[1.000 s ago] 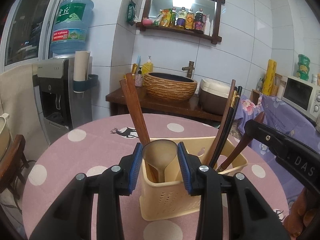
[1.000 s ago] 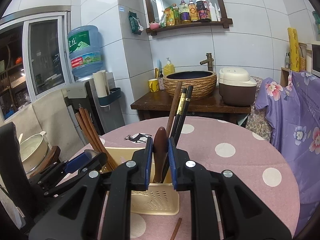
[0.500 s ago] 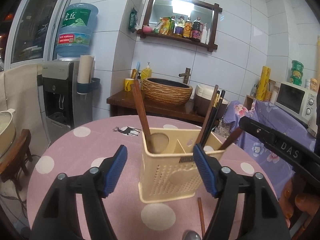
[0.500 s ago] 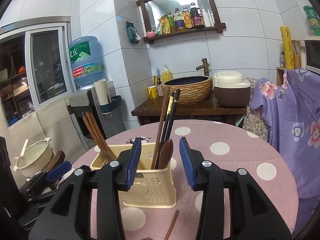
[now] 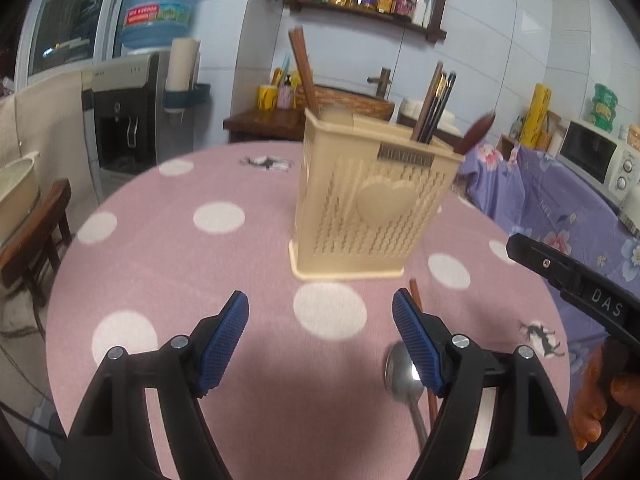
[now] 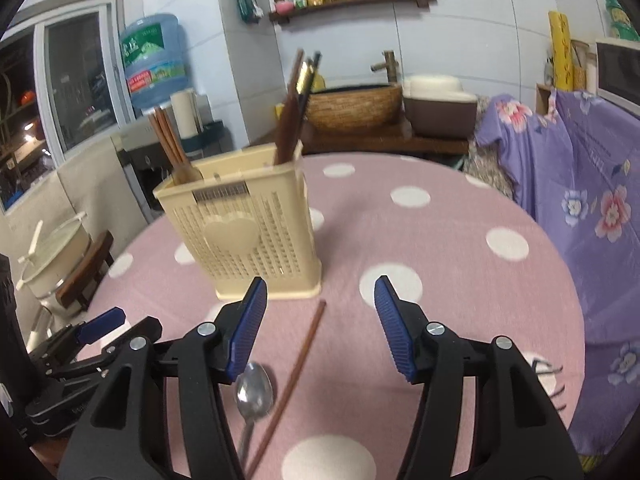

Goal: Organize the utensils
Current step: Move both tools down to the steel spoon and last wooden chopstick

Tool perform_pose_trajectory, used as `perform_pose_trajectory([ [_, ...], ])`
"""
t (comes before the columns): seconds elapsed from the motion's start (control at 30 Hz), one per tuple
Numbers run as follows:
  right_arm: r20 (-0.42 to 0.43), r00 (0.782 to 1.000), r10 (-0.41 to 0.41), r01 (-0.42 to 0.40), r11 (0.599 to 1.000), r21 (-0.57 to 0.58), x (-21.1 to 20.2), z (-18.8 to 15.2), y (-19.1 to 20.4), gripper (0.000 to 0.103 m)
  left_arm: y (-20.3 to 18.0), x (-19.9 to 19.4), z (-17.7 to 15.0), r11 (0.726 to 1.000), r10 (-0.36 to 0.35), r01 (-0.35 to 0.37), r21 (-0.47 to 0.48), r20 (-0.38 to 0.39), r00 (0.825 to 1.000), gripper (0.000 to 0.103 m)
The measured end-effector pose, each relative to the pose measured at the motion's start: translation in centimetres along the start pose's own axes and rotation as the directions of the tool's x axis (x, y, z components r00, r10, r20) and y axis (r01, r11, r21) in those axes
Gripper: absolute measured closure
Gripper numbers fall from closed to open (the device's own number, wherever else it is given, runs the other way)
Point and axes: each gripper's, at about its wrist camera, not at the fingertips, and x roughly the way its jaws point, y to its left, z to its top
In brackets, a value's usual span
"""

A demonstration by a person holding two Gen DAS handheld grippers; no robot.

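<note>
Hand-held grippers tilted down over table (image 5: 168,264), jaws opening, nothing between

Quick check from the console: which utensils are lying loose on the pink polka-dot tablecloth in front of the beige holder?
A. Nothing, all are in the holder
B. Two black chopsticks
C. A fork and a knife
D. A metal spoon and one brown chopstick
D: the right wrist view shows a metal spoon and a single brown chopstick lying flat on the tablecloth just in front of the beige utensil holder.
</note>
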Motion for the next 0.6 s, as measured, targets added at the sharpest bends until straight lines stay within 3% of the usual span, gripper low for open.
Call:
perform_pose_trajectory([
  [0.13, -0.064, 0.997, -0.037, 0.038, 0.999, 0.022, 0.6, -2.5, -1.1, 0.046, -0.4, 0.9, -1.8, 1.0, 0.005, -0.004, 0.014, -0.059, 0.998, 0.03],
  [0.33, -0.134, 0.989, -0.061, 0.068, 0.996, 0.05, 1.3, -5.6, -2.8, 0.046, -1.6, 1.9, -3.7, 0.998, -0.022, 0.029, 0.049, -0.129, 0.991, 0.04],
  [0.6, -0.141, 0.987, -0.072, 0.082, 0.994, 0.065, 0.7, -7.0, -3.6, 0.046, -4.4, 3.0, -3.8, 0.99, -0.044, 0.065, 0.126, -0.165, 0.985, 0.042],
])
